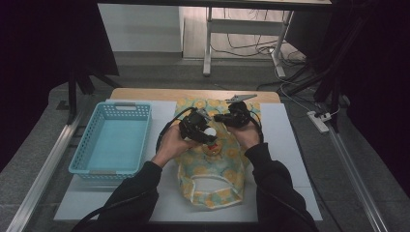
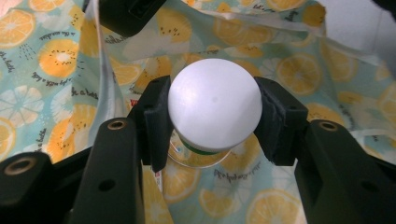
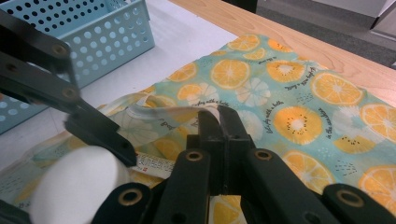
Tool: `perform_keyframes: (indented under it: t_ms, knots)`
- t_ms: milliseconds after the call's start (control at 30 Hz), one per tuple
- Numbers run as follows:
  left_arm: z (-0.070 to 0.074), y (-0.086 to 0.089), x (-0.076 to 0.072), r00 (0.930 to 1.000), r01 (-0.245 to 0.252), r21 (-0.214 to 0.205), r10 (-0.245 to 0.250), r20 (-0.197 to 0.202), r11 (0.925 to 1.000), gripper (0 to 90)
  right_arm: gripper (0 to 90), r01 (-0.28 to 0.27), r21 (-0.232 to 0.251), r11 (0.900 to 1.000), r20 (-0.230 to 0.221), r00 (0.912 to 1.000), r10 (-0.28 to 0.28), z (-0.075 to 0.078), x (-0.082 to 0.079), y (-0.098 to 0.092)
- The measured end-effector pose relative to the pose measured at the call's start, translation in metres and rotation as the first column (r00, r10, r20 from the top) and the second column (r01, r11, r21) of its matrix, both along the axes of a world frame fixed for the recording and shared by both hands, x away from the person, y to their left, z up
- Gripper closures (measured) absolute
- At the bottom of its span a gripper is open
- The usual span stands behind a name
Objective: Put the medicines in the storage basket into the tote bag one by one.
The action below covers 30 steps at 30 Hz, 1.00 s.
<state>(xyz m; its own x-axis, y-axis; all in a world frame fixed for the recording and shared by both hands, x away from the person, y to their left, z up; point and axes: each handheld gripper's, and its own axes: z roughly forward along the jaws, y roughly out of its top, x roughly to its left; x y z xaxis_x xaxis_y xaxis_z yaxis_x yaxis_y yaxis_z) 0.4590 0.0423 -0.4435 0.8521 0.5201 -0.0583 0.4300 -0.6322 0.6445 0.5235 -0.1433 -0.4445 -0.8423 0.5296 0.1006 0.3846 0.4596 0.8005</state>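
Both tools (image 1: pixel 212 126) over fruit-print bag (image 1: pixel 210 174)

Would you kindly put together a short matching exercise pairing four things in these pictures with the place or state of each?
Things:
1. white-capped bottle
2. blue basket
3. fruit-print bag
4. right gripper

Places or states:
A. pinching the bag's fabric edge
B. stands on the white mat left of the bag
C. clamped between the left gripper's jaws
D. lies flat mid-table, printed with orange slices

Pairs: 1-C, 2-B, 3-D, 4-A
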Motion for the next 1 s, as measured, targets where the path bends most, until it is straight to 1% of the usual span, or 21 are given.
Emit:
perform_keyframes:
  t_ms: [233,367,600,667,767,800,900,1000]
  knots:
    - [-0.013,-0.006,0.004,1.0000,-0.006,0.012,0.006,-0.002,0.9999,50.1,90.0,-0.003,-0.003,1.0000,0.002,1.0000,0.003,-0.001,-0.001,0.002]
    - [-0.017,-0.009,0.005,1.0000,-0.004,0.016,0.004,0.005,0.9999,50.1,90.0,-0.004,-0.003,1.0000,0.002,1.0000,0.004,-0.001,-0.001,0.002]
    - [-0.023,-0.015,0.007,0.9999,0.004,0.043,-0.004,0.012,0.9990,50.0,90.0,-0.003,-0.003,1.0000,0.000,1.0000,0.003,-0.002,-0.002,0.002]
    - [-0.025,-0.016,0.007,1.0000,0.003,0.036,-0.003,0.005,0.9993,50.0,90.0,-0.003,-0.003,1.0000,-0.001,1.0000,0.003,-0.003,-0.002,0.002]
    - [-0.028,-0.018,0.008,0.9999,-0.001,0.057,0.000,0.011,0.9984,50.0,90.0,-0.003,-0.001,1.0000,0.000,1.0000,0.003,-0.003,-0.002,0.001]
    - [-0.029,-0.018,0.008,0.9999,0.002,0.055,-0.003,0.016,0.9985,50.0,90.0,-0.002,-0.001,1.0000,-0.001,1.0000,0.002,-0.003,-0.002,0.000]
    - [-0.030,-0.017,0.008,0.9999,0.003,0.047,-0.003,0.014,0.9989,49.8,90.0,-0.001,0.001,1.0000,0.000,1.0000,0.001,-0.004,-0.002,-0.001]
    - [-0.030,-0.018,0.009,0.9999,-0.002,0.050,0.001,0.015,0.9987,48.9,90.0,0.000,0.002,1.0000,-0.001,1.0000,0.000,-0.004,-0.001,-0.002]
